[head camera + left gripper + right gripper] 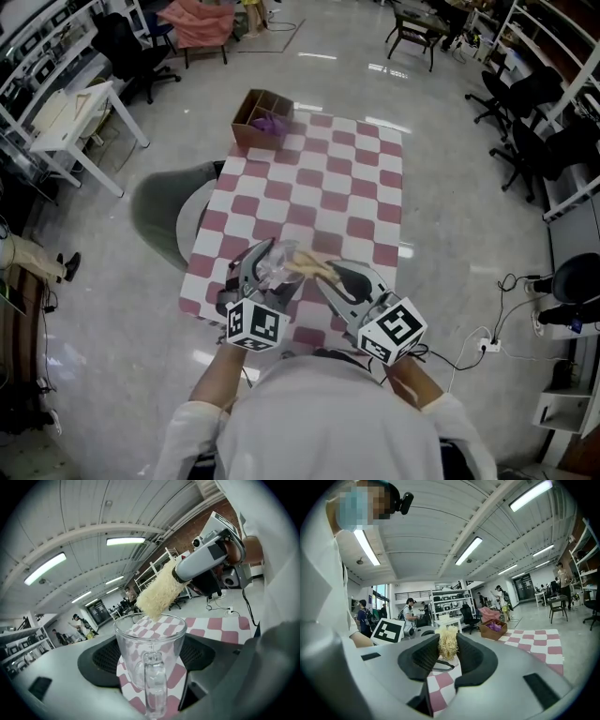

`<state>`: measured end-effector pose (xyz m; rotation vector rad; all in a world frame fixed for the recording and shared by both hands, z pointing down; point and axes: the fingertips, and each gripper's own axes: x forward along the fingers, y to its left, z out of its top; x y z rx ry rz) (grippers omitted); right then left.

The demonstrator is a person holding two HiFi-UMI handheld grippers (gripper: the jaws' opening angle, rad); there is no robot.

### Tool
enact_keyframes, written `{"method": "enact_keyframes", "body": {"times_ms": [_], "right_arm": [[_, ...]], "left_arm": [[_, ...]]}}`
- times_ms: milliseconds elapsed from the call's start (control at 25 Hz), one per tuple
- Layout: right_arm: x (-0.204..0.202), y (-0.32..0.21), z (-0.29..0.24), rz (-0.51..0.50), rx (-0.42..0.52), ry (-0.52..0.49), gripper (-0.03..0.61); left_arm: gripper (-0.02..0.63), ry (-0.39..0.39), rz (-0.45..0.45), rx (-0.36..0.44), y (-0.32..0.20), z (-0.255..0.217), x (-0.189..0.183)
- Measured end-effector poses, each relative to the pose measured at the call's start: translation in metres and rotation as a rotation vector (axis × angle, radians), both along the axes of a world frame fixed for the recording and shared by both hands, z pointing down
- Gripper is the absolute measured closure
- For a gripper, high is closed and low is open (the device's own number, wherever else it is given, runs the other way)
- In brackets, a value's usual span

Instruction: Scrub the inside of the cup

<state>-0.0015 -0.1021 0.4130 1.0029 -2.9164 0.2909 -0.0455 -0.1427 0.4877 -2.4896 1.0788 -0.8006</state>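
Observation:
A clear glass cup (149, 639) with a handle sits between the jaws of my left gripper (150, 665), which is shut on it and holds it above the table's near edge. In the head view the cup (270, 266) is tipped toward the right gripper. My right gripper (330, 274) is shut on a brush (307, 264) with pale yellow bristles. The bristle head (158, 593) reaches the cup's rim from the upper right, its tip just at the mouth. In the right gripper view the brush (448, 645) stands up between the jaws of the right gripper (447, 657).
The table (328, 187) wears a pink and white checked cloth. A cardboard box (260, 119) holding something purple stands at its far left corner. A grey chair (173, 211) is beside the table's left edge. Office chairs and shelving ring the room.

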Motion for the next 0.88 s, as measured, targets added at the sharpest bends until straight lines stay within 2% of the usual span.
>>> {"method": "enact_keyframes", "body": {"times_ms": [440,640,880], "right_arm": [[-0.015,-0.004,0.011,-0.03,-0.017,0.119,0.465],[-0.023,0.008,0.018,-0.108,-0.03,0.213,0.465],[-0.025,0.004,0.017,-0.116,-0.042,0.209,0.465]], "left_arm": [[0.247,-0.109,0.04,0.072,0.009,-0.013,0.002],[0.247,-0.181,0.064,0.11,0.009,-0.014,0.006],[0.248,-0.201,0.09,0.103,0.013,-0.006,0.016]]}}
